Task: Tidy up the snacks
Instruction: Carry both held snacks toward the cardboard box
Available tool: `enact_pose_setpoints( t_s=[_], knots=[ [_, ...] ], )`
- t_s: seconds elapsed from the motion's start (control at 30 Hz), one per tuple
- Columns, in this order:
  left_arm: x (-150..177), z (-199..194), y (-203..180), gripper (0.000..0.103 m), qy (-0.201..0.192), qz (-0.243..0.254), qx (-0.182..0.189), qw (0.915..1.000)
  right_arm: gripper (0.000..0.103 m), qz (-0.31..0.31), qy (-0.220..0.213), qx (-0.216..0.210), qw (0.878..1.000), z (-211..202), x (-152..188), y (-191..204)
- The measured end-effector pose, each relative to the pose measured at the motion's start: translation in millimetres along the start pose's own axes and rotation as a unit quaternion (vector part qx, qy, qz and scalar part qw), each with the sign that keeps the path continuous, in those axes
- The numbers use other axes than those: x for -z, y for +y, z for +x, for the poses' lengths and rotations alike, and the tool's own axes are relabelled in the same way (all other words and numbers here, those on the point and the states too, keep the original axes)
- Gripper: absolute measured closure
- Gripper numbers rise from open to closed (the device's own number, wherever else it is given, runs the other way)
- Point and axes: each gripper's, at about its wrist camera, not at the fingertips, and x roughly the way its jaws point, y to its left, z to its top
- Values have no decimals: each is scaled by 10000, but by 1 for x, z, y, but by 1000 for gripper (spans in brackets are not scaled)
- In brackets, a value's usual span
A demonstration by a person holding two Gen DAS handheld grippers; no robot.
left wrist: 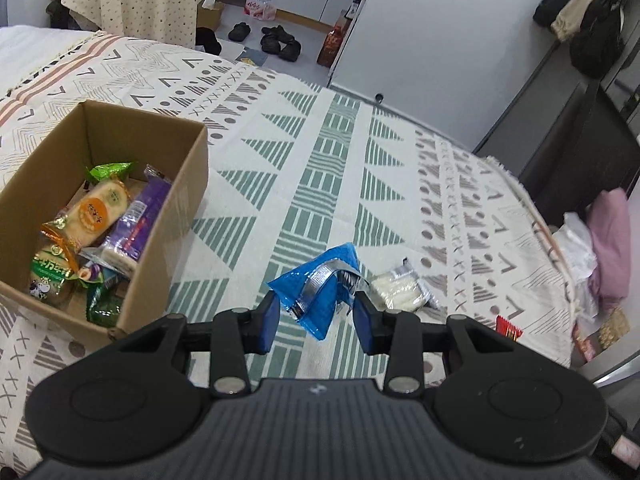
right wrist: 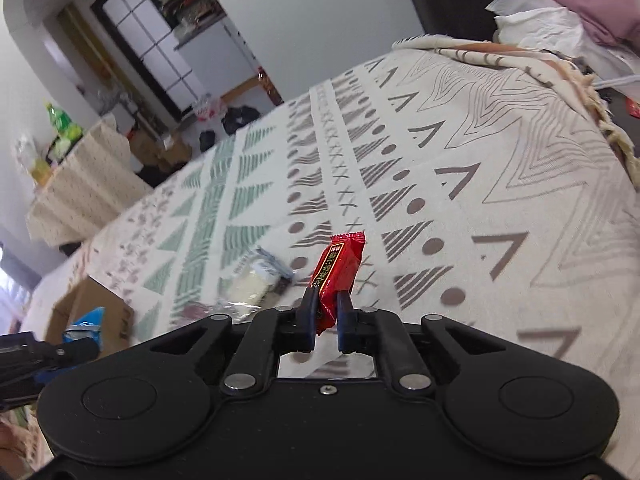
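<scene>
My left gripper (left wrist: 316, 304) is shut on a crumpled blue and silver snack packet (left wrist: 316, 288), held above the patterned bedspread (left wrist: 336, 168). A cardboard box (left wrist: 168, 224) with several wrapped snacks inside stands to its left. A clear pack of white snacks (left wrist: 400, 290) lies on the cloth just beyond the right finger. My right gripper (right wrist: 327, 300) is shut on the lower end of a red snack packet (right wrist: 338, 272), which sticks up from between the fingers above the bedspread (right wrist: 460, 160). The white pack (right wrist: 256, 278), the box (right wrist: 92, 312) and the blue packet (right wrist: 86, 326) show at left there.
The bedspread's edge drops off at the right, with a pink cloth (left wrist: 610, 240) and white bags beside it. Shoes (left wrist: 280, 42) and cartons lie on the floor past the far edge. A covered table (right wrist: 84, 184) stands beyond the bed.
</scene>
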Motion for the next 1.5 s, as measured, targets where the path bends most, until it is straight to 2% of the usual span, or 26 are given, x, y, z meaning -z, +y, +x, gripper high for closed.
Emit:
enact_pose_setpoints(
  t_s=[0.27, 0.47, 0.67, 0.97, 1.27, 1.5],
  knots=[
    [-17, -21, 26, 65, -204, -196, 275, 9992, 93, -122, -285, -55, 9995, -25, 3, 53],
    [-29, -28, 47, 65, -297, -323, 446, 9980, 93, -252, -377, -166, 9988, -27, 5, 93],
    [-43, -35, 77, 65, -360, -687, 546, 9955, 93, -377, -373, -339, 9980, -22, 9, 133],
    [-62, -38, 123, 65, -523, -1143, 329, 9915, 93, -612, -246, -641, 9958, -1, 20, 189],
    [-76, -29, 174, 65, -487, -1719, 12, 9839, 93, -695, -153, -893, 9935, 17, 27, 230],
    [-76, -19, 183, 62, -368, -1802, -216, 9827, 93, -762, -10, -1081, 9912, 36, 34, 256]
  ],
)
